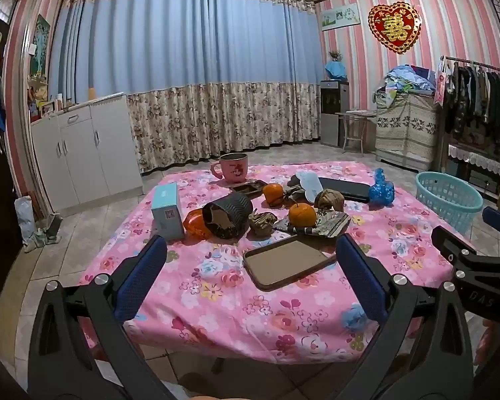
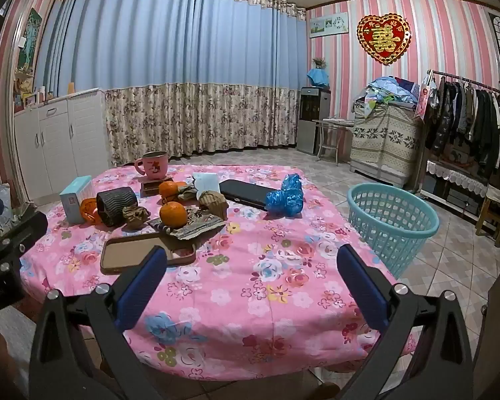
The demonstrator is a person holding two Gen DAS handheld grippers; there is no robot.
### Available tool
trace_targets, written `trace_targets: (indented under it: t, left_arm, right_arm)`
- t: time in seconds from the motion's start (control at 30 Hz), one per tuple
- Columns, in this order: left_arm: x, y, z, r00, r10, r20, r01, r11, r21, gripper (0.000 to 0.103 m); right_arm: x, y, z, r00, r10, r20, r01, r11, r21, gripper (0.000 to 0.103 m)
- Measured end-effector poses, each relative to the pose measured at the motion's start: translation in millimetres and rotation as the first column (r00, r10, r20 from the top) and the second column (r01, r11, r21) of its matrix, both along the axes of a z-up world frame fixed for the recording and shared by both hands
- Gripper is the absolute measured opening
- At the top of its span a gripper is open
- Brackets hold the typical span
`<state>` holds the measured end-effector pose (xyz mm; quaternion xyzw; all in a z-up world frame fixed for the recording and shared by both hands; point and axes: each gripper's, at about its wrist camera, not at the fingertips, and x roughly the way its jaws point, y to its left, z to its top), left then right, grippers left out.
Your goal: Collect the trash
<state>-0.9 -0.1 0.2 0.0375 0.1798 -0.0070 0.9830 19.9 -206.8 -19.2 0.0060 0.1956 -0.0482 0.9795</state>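
A table with a pink floral cloth (image 1: 236,303) (image 2: 250,286) holds clutter. Trash on it: a crumpled blue plastic bag (image 1: 380,190) (image 2: 286,196), brown crumpled paper (image 1: 262,222) (image 2: 135,215), another paper wad (image 1: 330,200) (image 2: 214,201), a flattened wrapper (image 1: 326,225) (image 2: 193,226), an orange plastic scrap (image 1: 194,221) (image 2: 89,210). A teal basket (image 1: 448,200) (image 2: 391,223) stands on the floor to the right. My left gripper (image 1: 250,260) is open and empty above the near table edge. My right gripper (image 2: 251,266) is open and empty, also near the front edge.
Also on the table: a pink mug (image 1: 233,166), two oranges (image 1: 301,215) (image 1: 272,192), a tipped dark cup (image 1: 228,215), a light blue box (image 1: 167,210), a phone case (image 1: 288,265), a black tablet (image 1: 348,188). White cabinets stand left, a clothes rack right.
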Motion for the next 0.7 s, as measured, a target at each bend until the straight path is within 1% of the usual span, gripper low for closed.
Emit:
trace_targets:
  t: [0.7]
  left_arm:
    - [1.9,3.9,0.6,1.0,0.006,-0.007,-0.006,1.0,-0.003,0.098]
  right_arm:
    - [0.5,-0.6,-0.3,1.0,-0.001,0.006,0.001,1.0,-0.003,0.099]
